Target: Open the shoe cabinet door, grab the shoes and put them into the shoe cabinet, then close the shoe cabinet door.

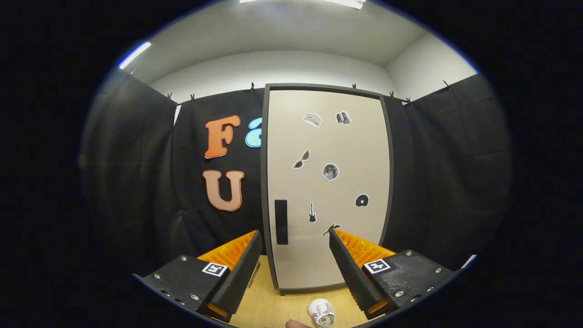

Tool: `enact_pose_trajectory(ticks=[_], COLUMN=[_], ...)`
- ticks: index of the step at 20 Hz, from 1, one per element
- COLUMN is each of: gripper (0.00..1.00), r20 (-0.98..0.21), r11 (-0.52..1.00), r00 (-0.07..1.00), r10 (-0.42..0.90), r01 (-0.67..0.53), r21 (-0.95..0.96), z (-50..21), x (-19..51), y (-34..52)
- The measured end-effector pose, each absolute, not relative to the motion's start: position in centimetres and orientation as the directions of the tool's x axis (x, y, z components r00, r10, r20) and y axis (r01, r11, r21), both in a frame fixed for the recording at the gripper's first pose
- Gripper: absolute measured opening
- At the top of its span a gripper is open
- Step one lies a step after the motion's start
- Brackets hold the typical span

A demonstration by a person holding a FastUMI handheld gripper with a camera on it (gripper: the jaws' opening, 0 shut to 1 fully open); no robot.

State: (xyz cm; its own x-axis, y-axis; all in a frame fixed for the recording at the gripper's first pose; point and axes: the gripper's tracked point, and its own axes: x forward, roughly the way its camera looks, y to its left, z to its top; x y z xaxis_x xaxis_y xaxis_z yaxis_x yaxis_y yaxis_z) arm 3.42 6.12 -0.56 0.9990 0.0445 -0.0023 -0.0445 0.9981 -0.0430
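Observation:
The shoe cabinet (325, 187) stands upright ahead of me, its beige door (337, 150) closed inside a dark frame. A black vertical handle (281, 222) sits low on the door's left side. Small stickers dot the door. A white shoe (321, 313) lies on the wooden floor (273, 305) in front of the cabinet, between my fingers and below them. My gripper (295, 237) is open, its fingers spread wide with nothing between them, some way back from the door.
Black cloth walls close in the booth to the left, right and behind the cabinet. Something small and skin-coloured (298, 324) shows just left of the shoe at the very bottom; I cannot tell what it is.

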Motion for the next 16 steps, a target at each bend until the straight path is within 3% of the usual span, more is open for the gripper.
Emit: enact_pose_trajectory(ticks=[13, 16], gripper=[0.93, 0.86], r20=[-0.016, -0.027], r11=[0.998, 0.999], r00=[0.999, 0.999], r10=[0.045, 0.042], r01=[-0.046, -0.043], r21=[-0.035, -0.030], z=[-3.2, -4.3], x=[12.3, 14.8], y=[8.8, 9.2])
